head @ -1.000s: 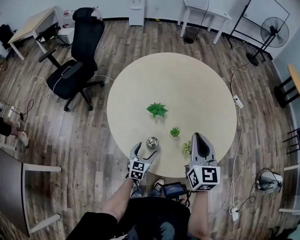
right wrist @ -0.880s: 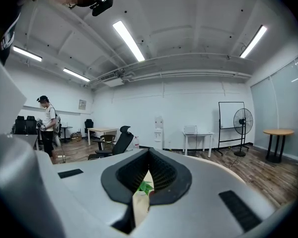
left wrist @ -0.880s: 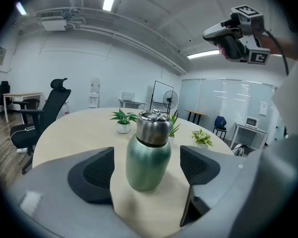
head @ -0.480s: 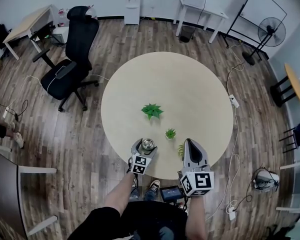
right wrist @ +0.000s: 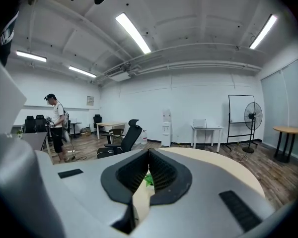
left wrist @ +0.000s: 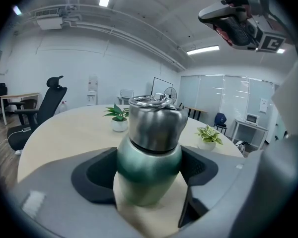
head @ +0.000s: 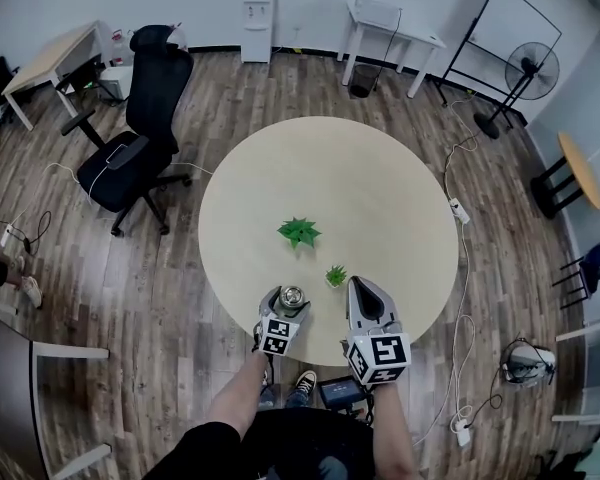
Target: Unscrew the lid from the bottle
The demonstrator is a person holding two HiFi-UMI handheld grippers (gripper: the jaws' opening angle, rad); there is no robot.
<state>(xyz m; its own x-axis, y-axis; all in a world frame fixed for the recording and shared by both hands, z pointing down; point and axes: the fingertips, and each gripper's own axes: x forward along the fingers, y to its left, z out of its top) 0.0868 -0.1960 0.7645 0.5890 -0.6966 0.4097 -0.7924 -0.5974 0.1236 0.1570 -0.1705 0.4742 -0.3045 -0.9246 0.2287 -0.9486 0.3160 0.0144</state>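
A green bottle (head: 293, 294) with a steel lid (left wrist: 154, 120) stands upright near the front edge of the round table (head: 380, 188). My left gripper (head: 289, 303) reaches in from the near side, one jaw on each side of the bottle's green body (left wrist: 149, 175). Both pads touch it, so the gripper is shut on it below the lid. My right gripper (head: 358, 288) hovers to the right of the bottle, above the table. Its jaws are shut with nothing between them (right wrist: 148, 155). It also shows high at the upper right of the left gripper view (left wrist: 211, 18).
A larger potted plant (head: 299, 231) sits mid-table and a small one (head: 335, 275) just beyond the bottle; another small plant (left wrist: 208, 135) stands right of it. A black office chair (head: 140, 138) is off to the left. A person (right wrist: 54, 128) stands across the room.
My left gripper has moved forward, and its jaws have come round the bottle. The right gripper has shifted left, nearer the bottle, and now covers a small plant.
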